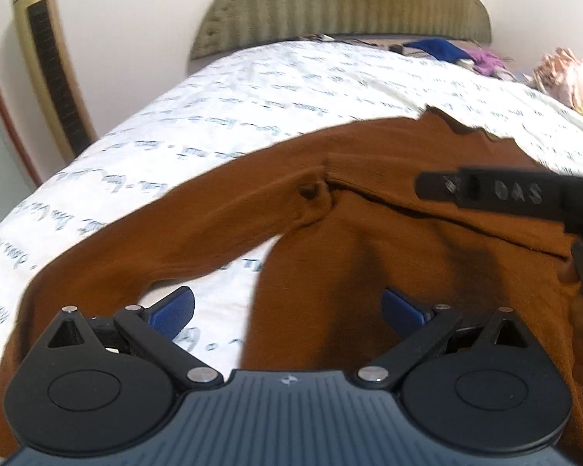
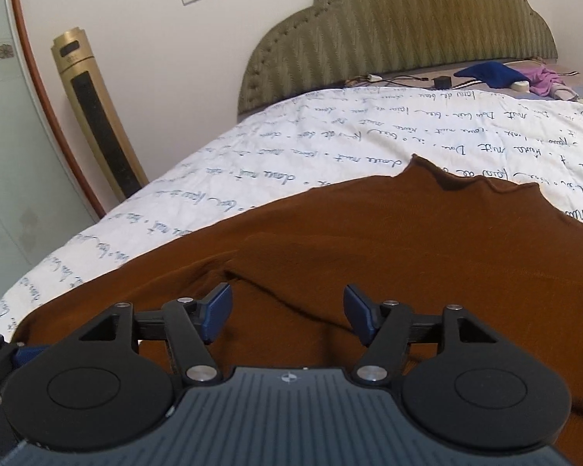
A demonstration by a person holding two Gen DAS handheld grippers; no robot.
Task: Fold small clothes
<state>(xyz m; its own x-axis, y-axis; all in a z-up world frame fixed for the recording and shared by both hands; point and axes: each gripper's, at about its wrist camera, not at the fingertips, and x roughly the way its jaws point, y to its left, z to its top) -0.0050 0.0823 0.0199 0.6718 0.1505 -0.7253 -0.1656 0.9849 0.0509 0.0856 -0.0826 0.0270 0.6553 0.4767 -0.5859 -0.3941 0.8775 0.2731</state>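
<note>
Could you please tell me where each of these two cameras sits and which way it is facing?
Left wrist: sits on the left gripper, looking down and forward over the brown sweater on the bed; its own open blue fingers show, and the right gripper enters at the right edge.
Right wrist: sits on the right gripper, looking down along the sweater toward the green headboard; its own open fingers show.
Shared: sweater, white lettered bedspread, headboard, gold tower fan.

Left gripper (image 1: 287,306): black linkage arms, blue ribbed pads, silver screws
Right gripper (image 2: 287,312): same build (grey grooved body, small round emblem)
</note>
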